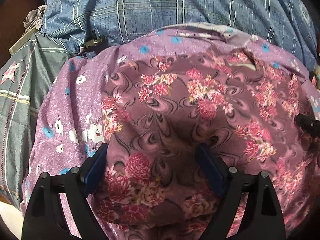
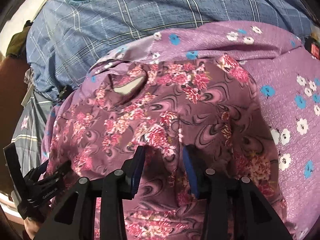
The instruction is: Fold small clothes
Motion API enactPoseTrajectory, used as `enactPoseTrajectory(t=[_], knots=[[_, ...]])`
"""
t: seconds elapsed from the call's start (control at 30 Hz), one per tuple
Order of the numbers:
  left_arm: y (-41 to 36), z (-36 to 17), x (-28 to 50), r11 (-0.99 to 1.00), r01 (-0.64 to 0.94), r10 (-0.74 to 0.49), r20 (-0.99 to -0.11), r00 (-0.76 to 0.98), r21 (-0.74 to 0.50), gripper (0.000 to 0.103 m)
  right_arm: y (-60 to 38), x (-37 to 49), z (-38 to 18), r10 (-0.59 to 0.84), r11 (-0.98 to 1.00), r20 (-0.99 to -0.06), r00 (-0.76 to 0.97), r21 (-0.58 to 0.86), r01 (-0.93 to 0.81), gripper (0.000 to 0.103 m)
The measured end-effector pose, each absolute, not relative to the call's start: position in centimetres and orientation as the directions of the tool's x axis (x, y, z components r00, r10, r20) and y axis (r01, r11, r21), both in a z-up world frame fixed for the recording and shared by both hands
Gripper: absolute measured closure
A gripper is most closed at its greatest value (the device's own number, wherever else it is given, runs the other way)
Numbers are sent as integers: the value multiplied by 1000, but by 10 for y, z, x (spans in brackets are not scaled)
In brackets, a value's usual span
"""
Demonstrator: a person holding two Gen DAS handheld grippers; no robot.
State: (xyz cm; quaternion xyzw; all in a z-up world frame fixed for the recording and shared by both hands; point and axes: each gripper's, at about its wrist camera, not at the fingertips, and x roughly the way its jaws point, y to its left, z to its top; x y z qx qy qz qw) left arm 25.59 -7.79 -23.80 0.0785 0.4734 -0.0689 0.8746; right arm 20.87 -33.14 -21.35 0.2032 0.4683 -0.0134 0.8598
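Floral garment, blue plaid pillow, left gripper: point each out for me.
Floral garment (image 1: 180,108): left wrist view, middle of its dark patterned cloth.
Blue plaid pillow (image 2: 112,26): right wrist view, its checked cover.
Left gripper (image 1: 153,158): left wrist view, midway between its fingertips.

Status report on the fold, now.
Left gripper wide open over the floral garment, gripping nothing. Right gripper part open, a fabric ridge between its jaws, pads clear. Nothing in the way.

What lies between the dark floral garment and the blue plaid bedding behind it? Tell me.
A strip of lilac cloth with blue and white flowers separates the dark floral garment from the blue plaid bedding; both wrist views show it.
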Motion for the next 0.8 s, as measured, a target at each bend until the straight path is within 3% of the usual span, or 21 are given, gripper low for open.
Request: enactPoseTrajectory(t=[0.4, 0.8], knots=[[-75, -193, 233, 982, 187, -102, -721, 686, 39, 15, -306, 187, -170, 159, 951, -676, 719, 301, 72, 60], [-59, -175, 205, 985, 164, -90, -685, 723, 44, 15, -279, 151, -148, 177, 968, -619, 765, 250, -22, 54]])
